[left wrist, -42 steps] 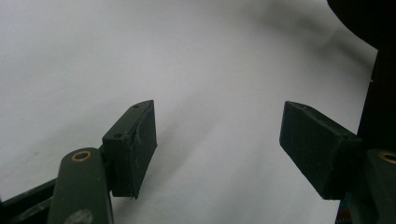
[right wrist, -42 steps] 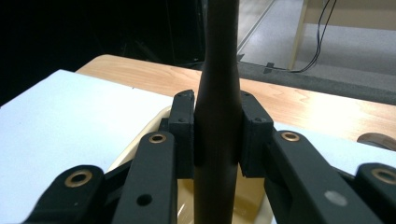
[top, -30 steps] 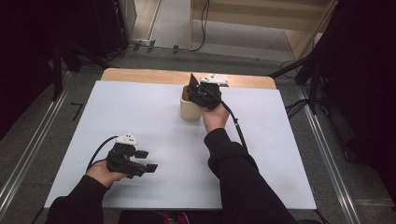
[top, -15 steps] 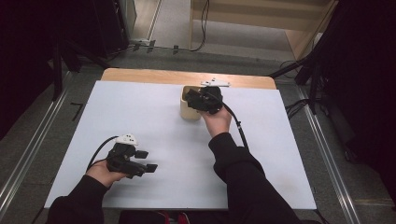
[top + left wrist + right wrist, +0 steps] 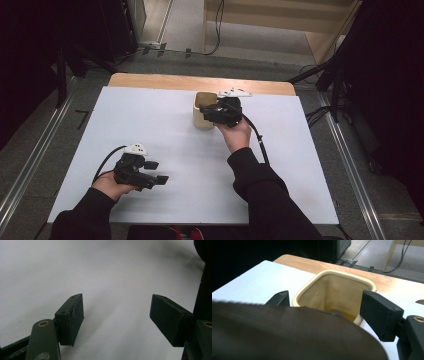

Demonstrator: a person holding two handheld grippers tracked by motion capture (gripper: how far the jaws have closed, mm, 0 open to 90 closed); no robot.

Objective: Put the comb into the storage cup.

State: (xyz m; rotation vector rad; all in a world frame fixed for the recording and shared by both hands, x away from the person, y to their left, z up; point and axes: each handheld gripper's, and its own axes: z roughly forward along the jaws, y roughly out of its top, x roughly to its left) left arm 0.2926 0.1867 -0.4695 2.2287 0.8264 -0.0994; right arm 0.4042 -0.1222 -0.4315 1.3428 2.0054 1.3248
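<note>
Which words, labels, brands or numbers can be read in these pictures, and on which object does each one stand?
No text can be read on anything.
Cream cup: plain walls, no print.
White table cover: one dark mark near its left edge, too small to read.
Left tool and right tool: plain black jaws, no lettering; a coloured patch at the lower right corner of the left gripper view is too blurred to read.

My right gripper (image 5: 216, 111) has dropped from its tilted-up pose of a second ago and now lies lower over the mouth of the cream cup (image 5: 202, 111). The dark flat piece that stuck up from its jaws back then no longer rises above the cup; in the right gripper view a dark blurred piece (image 5: 287, 332) lies across the cup's rim. The jaws have just been opening.
</note>
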